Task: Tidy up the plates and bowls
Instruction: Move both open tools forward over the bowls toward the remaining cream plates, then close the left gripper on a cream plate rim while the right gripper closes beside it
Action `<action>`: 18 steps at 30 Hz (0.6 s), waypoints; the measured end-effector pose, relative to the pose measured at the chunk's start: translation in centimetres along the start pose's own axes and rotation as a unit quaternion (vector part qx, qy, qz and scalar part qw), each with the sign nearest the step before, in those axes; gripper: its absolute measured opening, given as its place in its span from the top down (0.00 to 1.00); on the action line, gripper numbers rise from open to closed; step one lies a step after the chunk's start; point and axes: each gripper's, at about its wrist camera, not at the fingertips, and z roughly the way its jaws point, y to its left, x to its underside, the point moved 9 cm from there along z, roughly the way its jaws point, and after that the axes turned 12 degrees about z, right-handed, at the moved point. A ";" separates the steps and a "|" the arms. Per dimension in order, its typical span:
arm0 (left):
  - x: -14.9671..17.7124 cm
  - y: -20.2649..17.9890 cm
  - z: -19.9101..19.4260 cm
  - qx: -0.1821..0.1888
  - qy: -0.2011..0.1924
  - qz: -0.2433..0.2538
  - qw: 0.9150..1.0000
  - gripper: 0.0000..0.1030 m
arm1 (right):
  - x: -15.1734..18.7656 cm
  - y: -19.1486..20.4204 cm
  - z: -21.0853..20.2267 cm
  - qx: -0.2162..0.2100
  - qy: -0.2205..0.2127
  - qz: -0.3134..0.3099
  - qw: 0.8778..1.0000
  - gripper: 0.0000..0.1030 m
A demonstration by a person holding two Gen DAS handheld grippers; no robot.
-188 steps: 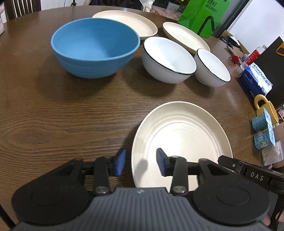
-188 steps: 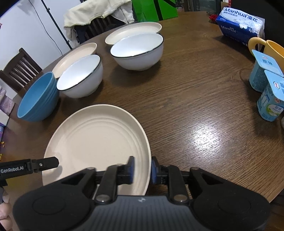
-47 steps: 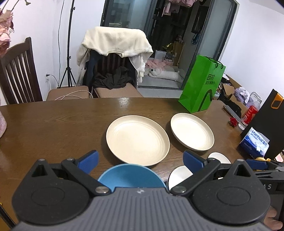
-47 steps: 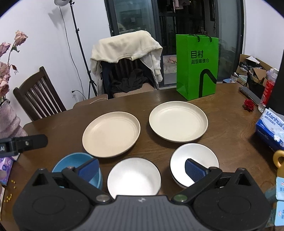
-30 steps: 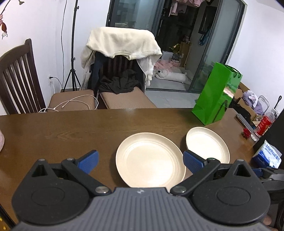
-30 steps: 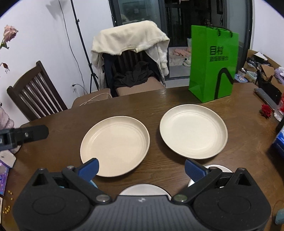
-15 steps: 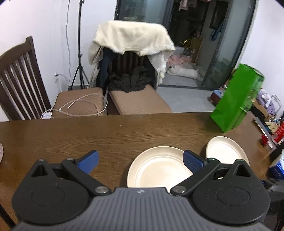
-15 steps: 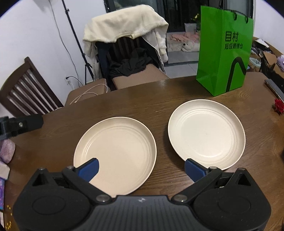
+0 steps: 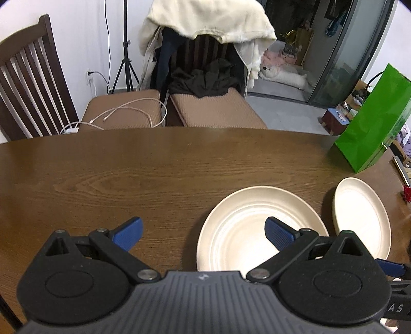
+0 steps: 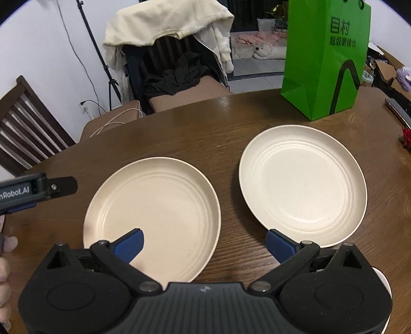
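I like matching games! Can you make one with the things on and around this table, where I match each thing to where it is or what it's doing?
Things:
1. green bag
2. cream sweater
3. white cable
4. right gripper

Places or states:
A. lying on a chair cushion
B. open, holding nothing
C. standing on the table
D. draped over a chair back

Pairs: 1-C, 2-D, 3-A, 4-B

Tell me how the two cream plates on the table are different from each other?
The left plate lies farther from the green bag; the right plate lies just in front of it. The left plate sits partly behind one blue finger of the right claw, while the right plate shows almost whole. Both are round, cream, ringed inside, empty and flat on the wooden table, apart from each other.
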 end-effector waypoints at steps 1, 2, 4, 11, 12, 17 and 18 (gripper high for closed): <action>0.2 0.1 0.3 0.000 0.003 -0.001 1.000 0.00 | 0.0 -0.1 0.3 0.001 0.001 0.002 1.000 0.03; 0.4 0.2 0.5 -0.001 0.006 -0.002 1.000 0.00 | 0.0 -0.3 0.5 0.001 0.003 0.004 1.000 0.06; 0.8 0.3 1.0 -0.001 0.014 -0.004 1.000 0.00 | 0.1 -0.5 1.1 0.004 0.007 0.006 1.000 0.08; 2.2 0.5 3.2 0.008 0.042 -0.009 0.999 0.07 | 0.7 -0.7 2.9 0.003 0.020 0.011 1.000 0.12; 2.4 0.4 3.5 0.008 0.047 -0.010 0.999 0.09 | 0.8 -0.8 3.2 0.002 0.022 0.012 1.000 0.13; 3.0 0.1 4.5 0.010 0.061 -0.006 0.998 0.20 | 1.3 -1.3 4.6 0.000 0.038 0.022 0.999 0.26; 3.1 0.0 4.6 0.011 0.064 -0.004 0.998 0.23 | 1.4 -1.3 4.8 0.000 0.039 0.023 0.999 0.27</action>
